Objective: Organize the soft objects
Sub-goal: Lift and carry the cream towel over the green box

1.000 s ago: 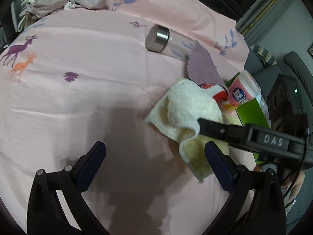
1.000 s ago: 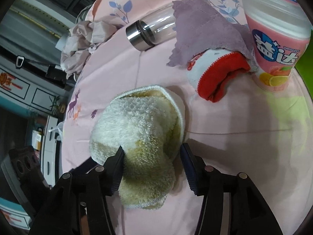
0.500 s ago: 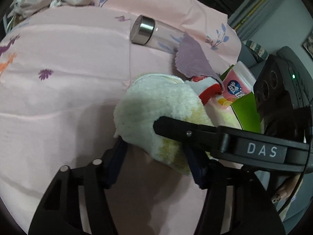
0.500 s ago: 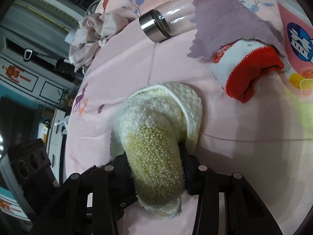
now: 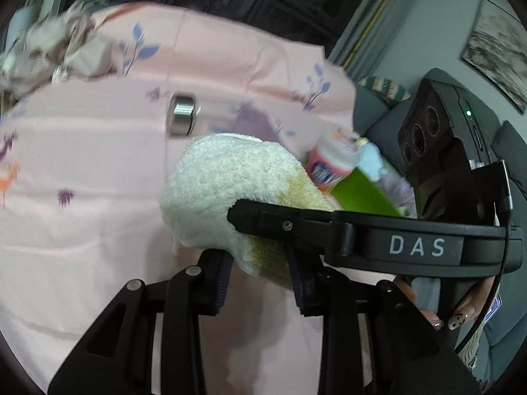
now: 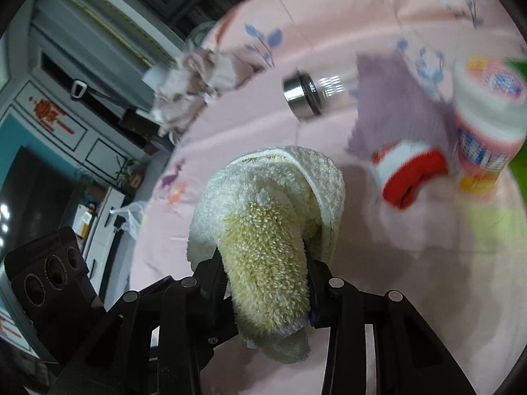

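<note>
A fluffy cream and yellow towel (image 5: 230,184) is held up off the pink bedsheet (image 5: 82,171). My left gripper (image 5: 260,283) is shut on its lower edge. My right gripper (image 6: 263,283) is shut on the same towel (image 6: 270,217), and its arm crosses the left wrist view on the right. A purple cloth (image 6: 392,105) and a red and white sock (image 6: 408,174) lie on the sheet beyond, to the right.
A glass bottle with a steel cap (image 6: 304,93) lies on the sheet. A pink canister (image 6: 487,115) stands beside a green box (image 5: 362,191). A crumpled beige garment (image 5: 56,56) sits at the far left. A grey sofa (image 5: 507,151) is on the right.
My left gripper closed on the towel, which my right gripper was gripping. Both grippers have since lifted the towel off the sheet.
</note>
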A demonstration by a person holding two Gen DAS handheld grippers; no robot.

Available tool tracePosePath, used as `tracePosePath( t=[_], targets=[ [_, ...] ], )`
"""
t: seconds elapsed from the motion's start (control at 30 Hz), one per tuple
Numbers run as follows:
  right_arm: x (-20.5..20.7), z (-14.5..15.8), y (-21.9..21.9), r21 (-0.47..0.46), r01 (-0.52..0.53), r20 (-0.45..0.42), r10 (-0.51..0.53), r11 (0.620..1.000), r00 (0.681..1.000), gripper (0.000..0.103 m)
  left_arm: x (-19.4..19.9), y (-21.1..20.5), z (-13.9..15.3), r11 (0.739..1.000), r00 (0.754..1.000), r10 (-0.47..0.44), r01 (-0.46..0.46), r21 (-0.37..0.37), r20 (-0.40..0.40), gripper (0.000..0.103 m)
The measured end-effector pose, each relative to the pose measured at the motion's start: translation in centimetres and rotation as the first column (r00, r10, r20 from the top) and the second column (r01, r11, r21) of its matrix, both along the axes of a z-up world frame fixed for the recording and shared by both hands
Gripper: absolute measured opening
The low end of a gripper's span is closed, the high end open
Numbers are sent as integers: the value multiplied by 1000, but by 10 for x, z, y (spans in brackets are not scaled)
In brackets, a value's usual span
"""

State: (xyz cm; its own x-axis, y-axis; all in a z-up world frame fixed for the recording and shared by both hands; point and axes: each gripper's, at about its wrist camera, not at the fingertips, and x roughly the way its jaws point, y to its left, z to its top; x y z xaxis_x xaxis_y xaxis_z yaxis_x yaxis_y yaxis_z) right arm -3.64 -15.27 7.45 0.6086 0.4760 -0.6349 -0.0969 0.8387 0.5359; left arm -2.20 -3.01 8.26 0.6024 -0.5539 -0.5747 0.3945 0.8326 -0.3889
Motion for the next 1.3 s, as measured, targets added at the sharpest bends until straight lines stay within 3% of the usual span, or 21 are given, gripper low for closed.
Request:
tracePosePath(
  t=[0.3,0.43,0.7,1.0,1.3],
  targets=[
    [-40,57,-28,-82,100,177,-85,992,980,40,-14,-41,46,995,981,-102,103,3,167,28],
    [-65,76,-55,-108,196,261,-162,975,952,40,-15,-73,63,983,954,-183,183,22,237,29],
    [-104,93,-121,-106,412,337,-358,905,871,40,-4,-148,79,938,904,-341,346,29,256,29],
    [-121,77,-187,-90,585,295,-540,806,788,40,7,-226,68,888,871,-459,457,52,176,29],
    [-126,47,-243,-14,650,196,-635,760,747,40,18,-282,52,870,869,-492,488,73,50,29]
  ],
)
